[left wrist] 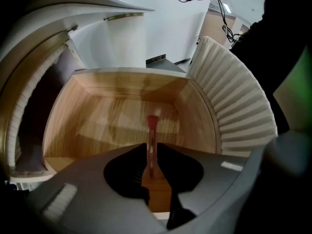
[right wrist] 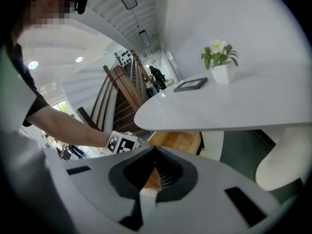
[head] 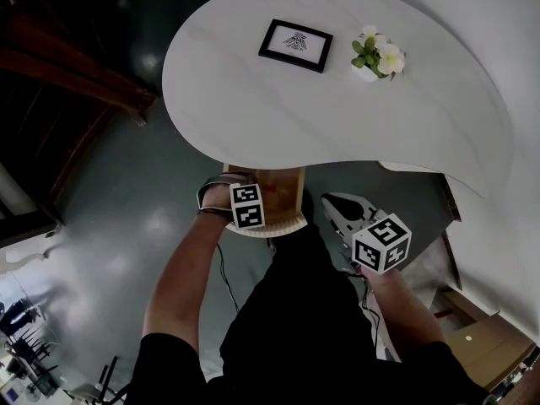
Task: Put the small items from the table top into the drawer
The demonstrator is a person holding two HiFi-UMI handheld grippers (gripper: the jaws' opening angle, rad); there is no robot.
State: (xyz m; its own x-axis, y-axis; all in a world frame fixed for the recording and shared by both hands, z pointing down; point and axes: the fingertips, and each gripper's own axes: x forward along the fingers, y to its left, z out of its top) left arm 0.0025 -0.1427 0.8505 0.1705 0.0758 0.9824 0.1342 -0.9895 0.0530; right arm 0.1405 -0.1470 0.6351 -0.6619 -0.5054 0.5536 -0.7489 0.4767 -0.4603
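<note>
An open wooden drawer (head: 285,186) juts out from under the white table top (head: 278,116). My left gripper (head: 251,196) hangs over it. In the left gripper view this gripper (left wrist: 151,147) is shut on a thin red stick (left wrist: 152,130) that points into the drawer's bare wooden inside (left wrist: 107,116). A black picture frame (head: 295,45) and a small white pot of flowers (head: 375,57) stand on the table. My right gripper (head: 337,207) is to the right of the drawer, below the table's edge. Its jaws (right wrist: 154,152) are shut with nothing in them.
A white ribbed pedestal (left wrist: 234,106) stands right of the drawer and shows low at the right in the right gripper view (right wrist: 287,160). A wooden staircase (head: 76,74) lies at the left, cardboard boxes (head: 481,340) at the lower right. The floor is dark and glossy.
</note>
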